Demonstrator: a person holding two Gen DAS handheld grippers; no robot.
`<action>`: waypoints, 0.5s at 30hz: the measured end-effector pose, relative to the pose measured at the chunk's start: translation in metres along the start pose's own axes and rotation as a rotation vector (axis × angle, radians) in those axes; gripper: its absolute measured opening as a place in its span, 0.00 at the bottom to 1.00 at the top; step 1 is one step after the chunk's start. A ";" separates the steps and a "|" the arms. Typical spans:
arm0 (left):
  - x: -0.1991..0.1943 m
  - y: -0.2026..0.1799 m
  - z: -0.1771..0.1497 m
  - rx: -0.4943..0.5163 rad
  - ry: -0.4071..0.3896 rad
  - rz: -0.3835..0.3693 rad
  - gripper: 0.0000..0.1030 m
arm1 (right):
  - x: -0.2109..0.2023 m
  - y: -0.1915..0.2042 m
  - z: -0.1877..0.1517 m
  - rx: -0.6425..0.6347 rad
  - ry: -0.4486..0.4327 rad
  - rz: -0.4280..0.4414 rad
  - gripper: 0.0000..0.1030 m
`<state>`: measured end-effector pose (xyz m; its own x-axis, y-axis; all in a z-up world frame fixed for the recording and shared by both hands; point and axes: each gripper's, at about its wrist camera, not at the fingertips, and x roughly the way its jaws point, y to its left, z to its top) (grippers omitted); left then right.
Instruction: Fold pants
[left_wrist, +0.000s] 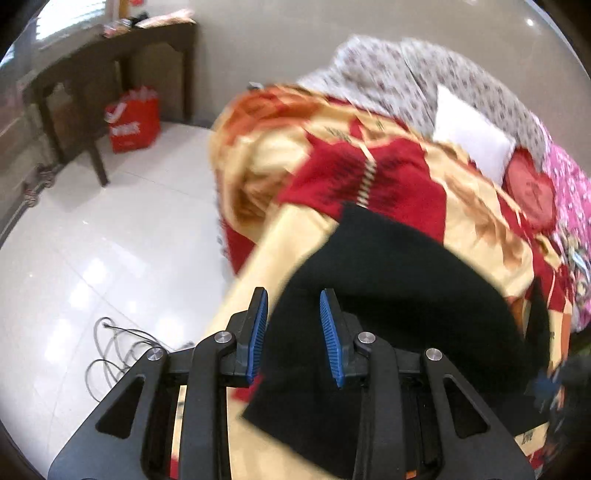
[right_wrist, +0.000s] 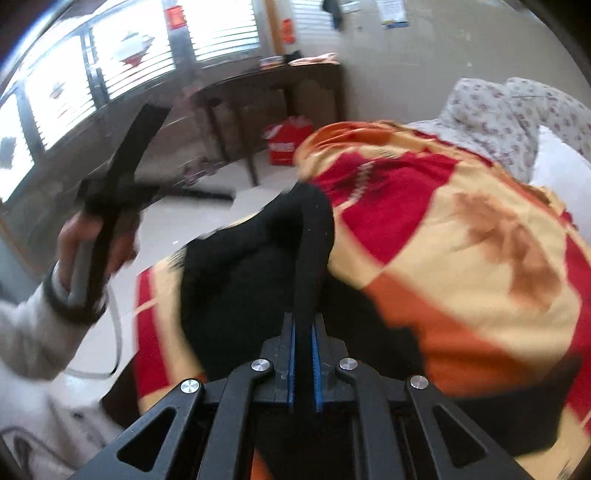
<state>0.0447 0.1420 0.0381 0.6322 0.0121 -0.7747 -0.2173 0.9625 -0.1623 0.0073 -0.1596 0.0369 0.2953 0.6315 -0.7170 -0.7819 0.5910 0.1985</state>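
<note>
Now right tongs (right_wrist: 305, 325) clamp black pants (right_wrist: 255, 269); left tongs (left_wrist: 294, 295) spread, empty.

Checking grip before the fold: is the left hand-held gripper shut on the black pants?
No: the left hand-held gripper is open, its blue pads apart, with the black pants lying beyond them ungripped.
</note>
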 end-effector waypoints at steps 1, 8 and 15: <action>-0.007 0.006 -0.001 -0.006 -0.010 0.008 0.28 | 0.004 0.008 -0.010 0.009 0.016 0.023 0.07; -0.036 0.007 -0.018 0.016 -0.038 -0.009 0.28 | 0.032 0.014 -0.060 0.136 0.119 0.048 0.07; -0.011 -0.037 -0.043 0.107 0.051 -0.063 0.28 | -0.009 -0.013 -0.042 0.265 -0.052 -0.131 0.15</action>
<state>0.0134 0.0944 0.0262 0.6027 -0.0603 -0.7957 -0.0960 0.9844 -0.1473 -0.0080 -0.1941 0.0125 0.4176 0.5617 -0.7142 -0.5666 0.7755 0.2786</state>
